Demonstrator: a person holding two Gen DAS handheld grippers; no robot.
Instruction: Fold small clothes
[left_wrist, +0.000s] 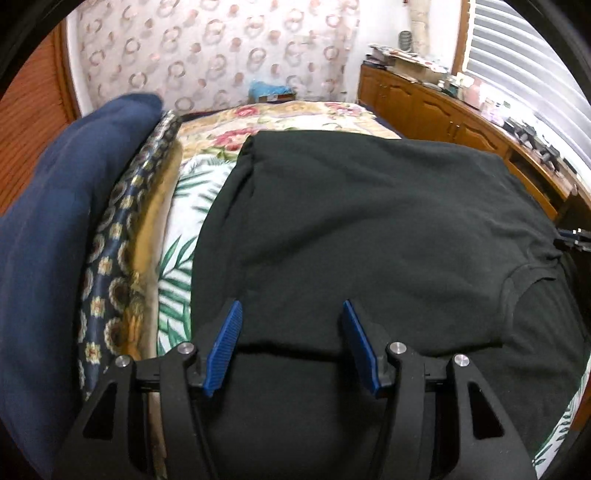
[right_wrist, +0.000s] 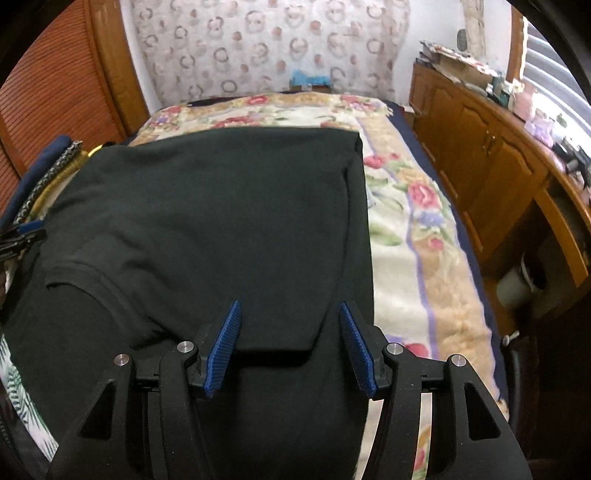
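A floral bed (right_wrist: 413, 236) stretches ahead of both tools, carrying the black T-shirt (left_wrist: 369, 221) spread flat beneath them. The left hand-held gripper (left_wrist: 291, 314) and right hand-held gripper (right_wrist: 290, 314) each hover spread wide above its near folded edge, pinching nothing.

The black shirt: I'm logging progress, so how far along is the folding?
Done: the black shirt lies flat on the floral blanket, sides apparently folded in. In hand: nothing; left gripper and right gripper hover open over its near edge. Left: the lengthwise folds.
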